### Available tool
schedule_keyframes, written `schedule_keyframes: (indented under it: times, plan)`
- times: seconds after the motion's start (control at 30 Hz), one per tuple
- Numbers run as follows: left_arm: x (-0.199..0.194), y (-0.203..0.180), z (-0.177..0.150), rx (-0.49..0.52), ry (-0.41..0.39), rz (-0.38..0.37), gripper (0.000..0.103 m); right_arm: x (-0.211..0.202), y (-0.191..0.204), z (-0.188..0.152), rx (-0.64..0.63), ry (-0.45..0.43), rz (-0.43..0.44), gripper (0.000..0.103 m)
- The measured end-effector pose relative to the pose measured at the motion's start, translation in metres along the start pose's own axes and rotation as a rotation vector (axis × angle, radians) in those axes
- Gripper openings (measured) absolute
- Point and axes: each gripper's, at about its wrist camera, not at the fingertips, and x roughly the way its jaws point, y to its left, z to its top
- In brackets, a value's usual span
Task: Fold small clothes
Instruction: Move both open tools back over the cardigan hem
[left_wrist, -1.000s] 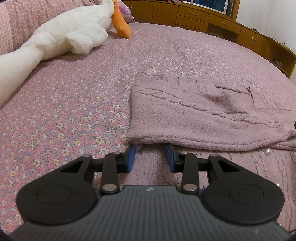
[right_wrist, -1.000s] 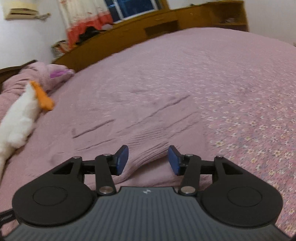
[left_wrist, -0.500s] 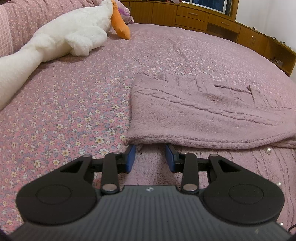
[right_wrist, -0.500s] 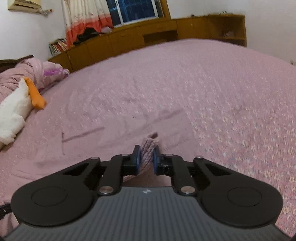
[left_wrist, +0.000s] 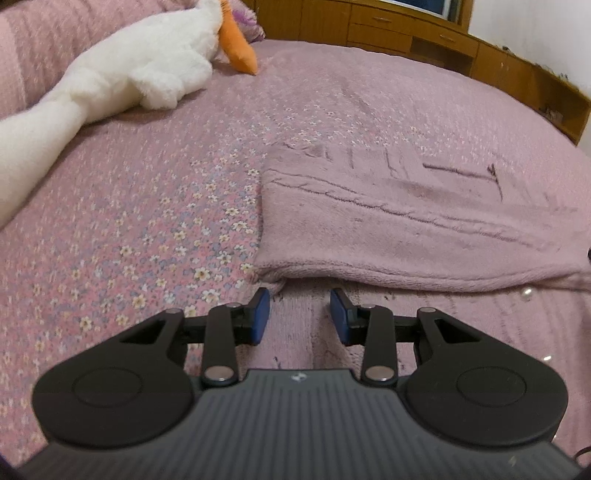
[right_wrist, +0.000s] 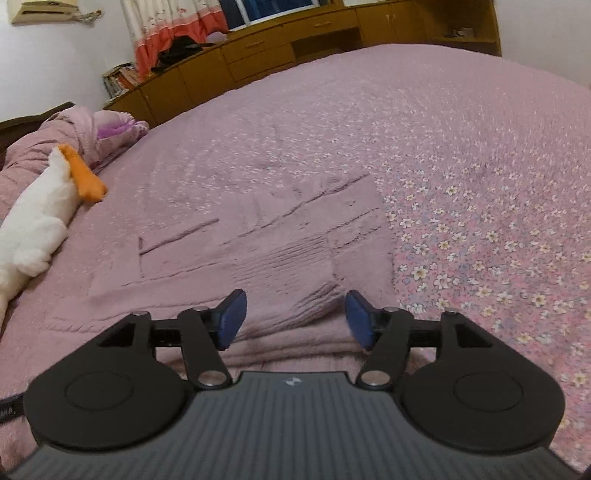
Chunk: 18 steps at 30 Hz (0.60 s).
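Pink knit cardigan (left_wrist: 406, 236) lying part-folded on the floral bedspread (left_wrist: 147, 221), left gripper (left_wrist: 300, 314) and right gripper (right_wrist: 293, 319) both spread wide and empty at its near edge; the soft fold, apparently unsecured, may slump open.

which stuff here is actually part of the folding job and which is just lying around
Part of the job:
pink knit sweater
left gripper, open
right gripper, open

Just lying about:
white plush goose
floral bedspread
wooden cabinets
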Motion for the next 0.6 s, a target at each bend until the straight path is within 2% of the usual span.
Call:
schedule_keyframes:
  times: [0.1, 0.17, 0.4, 0.47, 0.6]
  plan:
    - [-0.010, 0.004, 0.005, -0.030, 0.014, -0.016, 0.038, -0.020, 0.000, -0.003, -0.003, 0.014, 0.048, 0.073]
    - [-0.019, 0.002, 0.007, -0.006, 0.019, -0.015, 0.038, -0.034, 0.000, -0.005, -0.010, 0.024, 0.083, 0.077]
    - [-0.051, -0.019, 0.000, 0.108, 0.032, -0.044, 0.039, -0.084, 0.009, -0.013, -0.133, 0.059, 0.178, 0.080]
    - [-0.059, -0.024, -0.006, 0.135, 0.034, -0.049, 0.048, -0.098, 0.010, -0.017, -0.179, 0.073, 0.199, 0.081]
    - [-0.075, -0.034, -0.017, 0.183, 0.026, -0.046, 0.051, -0.121, 0.007, -0.025, -0.256, 0.086, 0.216, 0.090]
